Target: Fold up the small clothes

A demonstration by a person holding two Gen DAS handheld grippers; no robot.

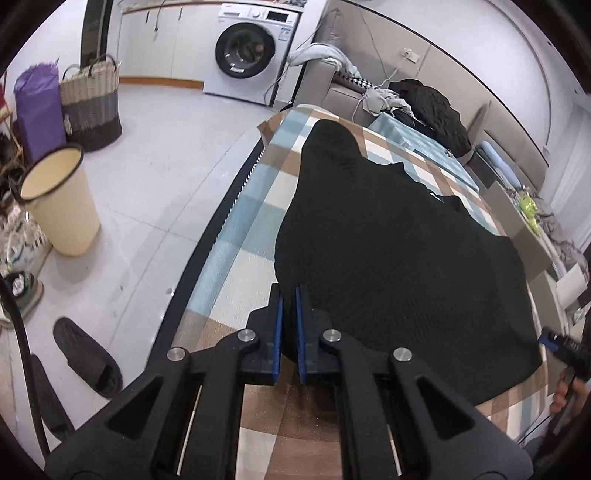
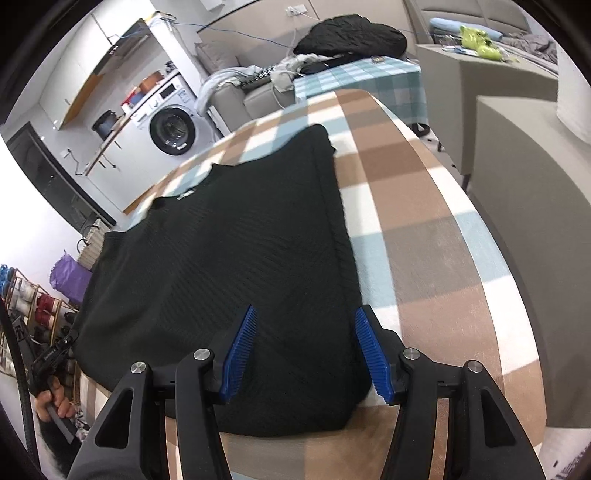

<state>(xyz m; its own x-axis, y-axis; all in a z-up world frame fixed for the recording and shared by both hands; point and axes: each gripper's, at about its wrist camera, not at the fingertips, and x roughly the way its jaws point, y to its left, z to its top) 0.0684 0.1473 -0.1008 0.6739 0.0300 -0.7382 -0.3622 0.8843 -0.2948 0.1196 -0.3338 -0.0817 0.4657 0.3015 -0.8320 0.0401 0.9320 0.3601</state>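
A black knit garment [image 1: 388, 236] lies spread flat on a table with a blue, brown and white checked cloth [image 1: 240, 229]. My left gripper [image 1: 289, 295] has its blue pads nearly together at the garment's near left hem corner; whether fabric sits between them is unclear. In the right wrist view the same garment [image 2: 229, 258] fills the middle of the checked cloth [image 2: 424, 240]. My right gripper [image 2: 304, 332] is open, its blue pads straddling the garment's near right hem corner, just above the fabric.
To the table's left on the floor are a cream bin [image 1: 59, 199], a woven basket [image 1: 90, 107], a slipper [image 1: 86, 356] and a washing machine [image 1: 247, 48]. A sofa with dark clothes [image 2: 351, 35] stands beyond the table. Grey boxes [image 2: 528, 155] stand to the right.
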